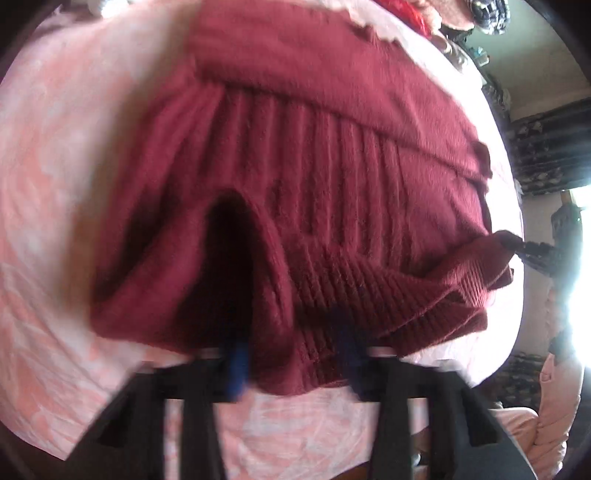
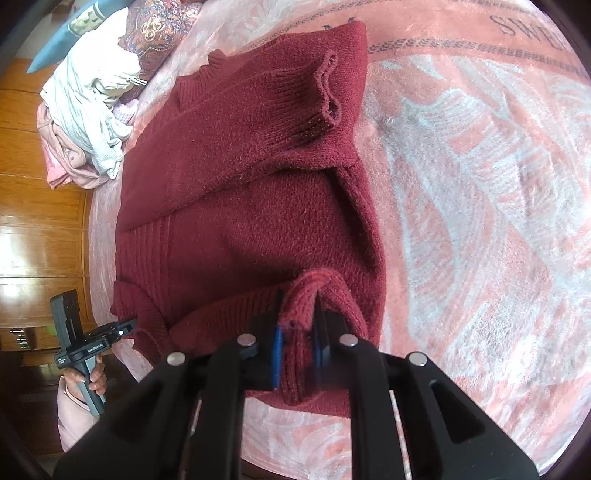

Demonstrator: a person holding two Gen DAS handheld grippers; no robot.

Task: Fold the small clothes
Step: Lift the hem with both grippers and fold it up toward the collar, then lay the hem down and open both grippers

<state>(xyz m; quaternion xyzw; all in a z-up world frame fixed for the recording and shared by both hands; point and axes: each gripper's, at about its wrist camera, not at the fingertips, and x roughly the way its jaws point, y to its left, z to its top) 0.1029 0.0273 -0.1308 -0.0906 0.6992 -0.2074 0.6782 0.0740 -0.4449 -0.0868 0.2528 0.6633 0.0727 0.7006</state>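
A maroon knitted sweater (image 2: pixel 240 177) lies on a pink patterned blanket (image 2: pixel 461 184), one sleeve folded across its body with the cuff (image 2: pixel 327 92) on top. My right gripper (image 2: pixel 299 347) is shut on a bunched fold of the ribbed hem, blue pads (image 2: pixel 277 350) pressed on both sides. In the blurred left wrist view the sweater (image 1: pixel 314 166) fills the frame, and my left gripper (image 1: pixel 295 358) holds the ribbed hem between its blue pads (image 1: pixel 240 360). The right wrist view shows the left gripper (image 2: pixel 127 326) at the hem's other corner. The right gripper (image 1: pixel 517 245) shows at the sweater's right corner.
A heap of white and pink clothes (image 2: pixel 88 110) and a floral pillow (image 2: pixel 155 29) lie at the blanket's far left edge. Wooden panelling (image 2: pixel 37 221) runs beside the bed. A hand (image 2: pixel 94 380) grips the left gripper's handle. Bright window light (image 1: pixel 580 295) glares at the right.
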